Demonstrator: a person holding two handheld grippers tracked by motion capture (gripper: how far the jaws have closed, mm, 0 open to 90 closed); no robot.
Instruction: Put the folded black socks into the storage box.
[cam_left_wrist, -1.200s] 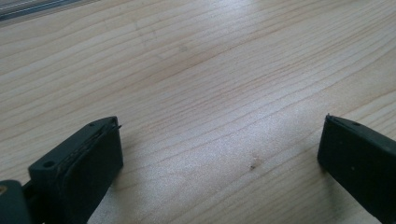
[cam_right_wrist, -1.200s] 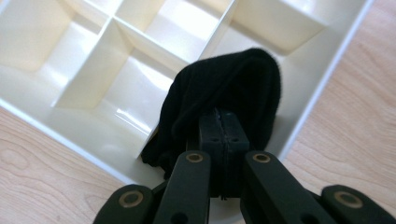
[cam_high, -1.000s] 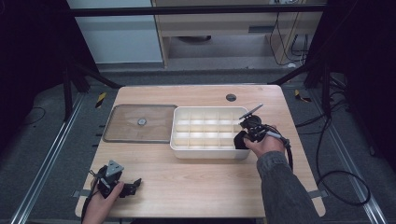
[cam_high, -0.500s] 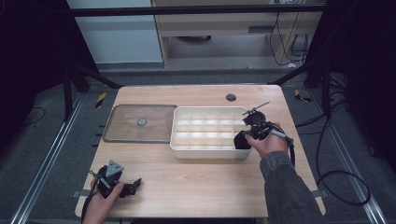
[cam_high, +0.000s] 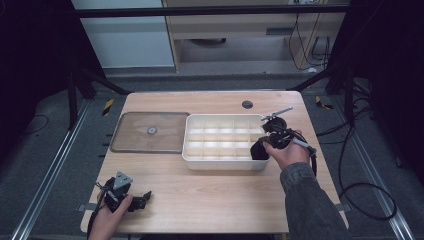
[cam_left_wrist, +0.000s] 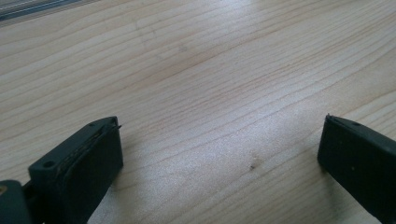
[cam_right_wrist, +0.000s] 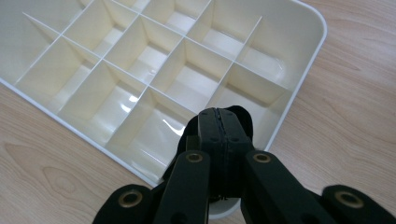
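Observation:
A white compartment tray (cam_high: 220, 163) stands mid-table, its cells bare. My right gripper (cam_high: 260, 148) reaches down into the tray's near right corner cell. In the right gripper view its jaws are pressed together (cam_right_wrist: 219, 115) over the tray (cam_right_wrist: 306, 65), and a small black rounded piece (cam_right_wrist: 243, 122) shows just past the tips, apparently pinched there; what it is I cannot make out. My left gripper (cam_high: 145, 198) rests low at the table's front left. Its jaws stand wide apart (cam_left_wrist: 219, 135) with bare wood between them.
A flat clear lid (cam_high: 127, 144) with a small round knob (cam_high: 151, 130) lies left of the tray. A dark round hole (cam_high: 247, 104) sits in the table behind the tray. Cables and black frame posts surround the table (cam_high: 215, 200).
My right gripper has drifted slightly to the right along the tray's right end, jaws still together. The left gripper has stayed where it was.

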